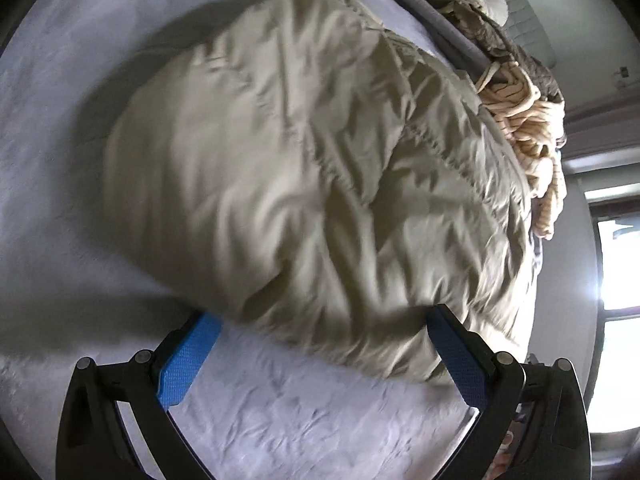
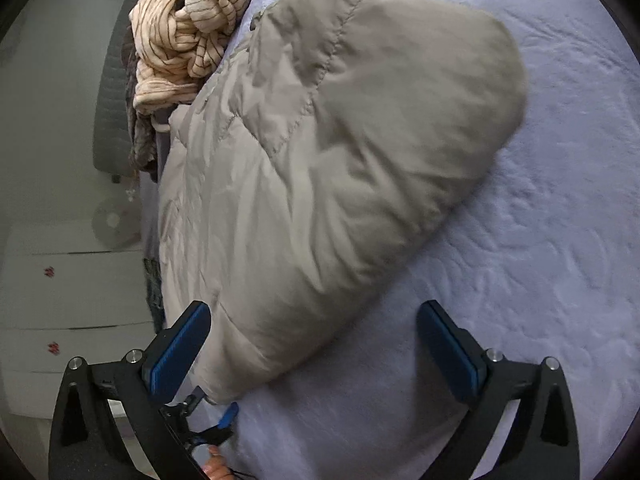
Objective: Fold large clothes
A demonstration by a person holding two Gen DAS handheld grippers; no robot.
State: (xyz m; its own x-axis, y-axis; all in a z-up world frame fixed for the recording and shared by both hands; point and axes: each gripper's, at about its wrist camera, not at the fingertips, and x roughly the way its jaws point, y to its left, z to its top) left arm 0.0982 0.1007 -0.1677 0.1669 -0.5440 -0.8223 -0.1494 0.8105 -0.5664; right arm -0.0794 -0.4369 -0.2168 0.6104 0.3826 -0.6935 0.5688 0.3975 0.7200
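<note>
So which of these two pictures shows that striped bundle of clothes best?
The right wrist view: the striped bundle sits large and sharp at the top left, its dark stripes clear. The left wrist view shows it squeezed against the right edge, partly behind the beige padded jacket.

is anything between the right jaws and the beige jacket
Nothing visible. The right gripper is open right at the near edge of the beige jacket on the bed. The striped garment lies beyond it, out of the way.

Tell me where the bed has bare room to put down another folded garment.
Free: the pale lavender bedsheet beside the puffy beige quilted jacket, and the strip between the jacket and the claws. Crowded: the bed edge behind the jacket, where the striped cream knit garment is heaped.
</note>
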